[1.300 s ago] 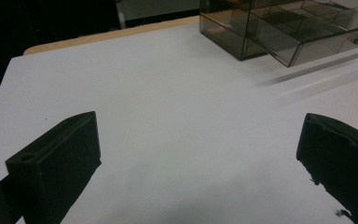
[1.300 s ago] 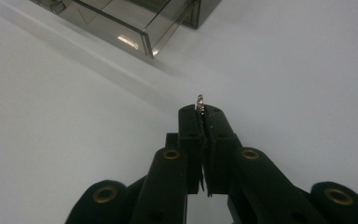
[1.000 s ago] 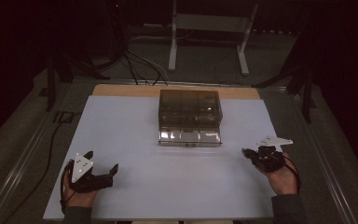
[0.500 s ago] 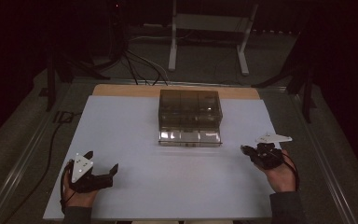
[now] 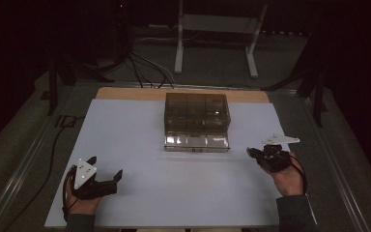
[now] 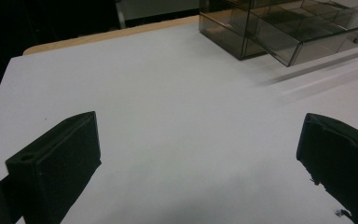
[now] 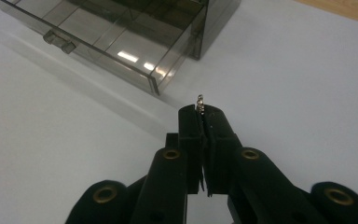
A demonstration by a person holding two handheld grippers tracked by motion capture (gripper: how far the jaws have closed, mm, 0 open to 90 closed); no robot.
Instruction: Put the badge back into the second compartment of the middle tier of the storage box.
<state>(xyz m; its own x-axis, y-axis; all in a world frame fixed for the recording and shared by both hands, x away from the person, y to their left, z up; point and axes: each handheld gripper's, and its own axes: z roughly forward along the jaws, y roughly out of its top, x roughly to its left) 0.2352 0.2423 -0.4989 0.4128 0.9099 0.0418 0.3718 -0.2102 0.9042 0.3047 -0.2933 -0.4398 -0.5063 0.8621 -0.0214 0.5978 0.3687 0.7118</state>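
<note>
Right gripper [image 7: 200, 111] pinches a small metal piece [image 7: 199, 101] (identity unclear) near the smoky box [image 5: 196, 116]; left gripper [image 5: 107, 171] wide, well apart.

From my feed the room is dark, with light falling mainly on the white surface [image 5: 140, 145], whose wooden edge [image 5: 125, 93] shows at 12 o'clock. Beyond it, a white metal stand [image 5: 217, 29] rests on the grey floor [image 5: 212, 67]. Black cables [image 5: 147, 67] trail at 11 o'clock. Metal rails [image 5: 24, 159] flank the surface at 9 and 3 o'clock.
</note>
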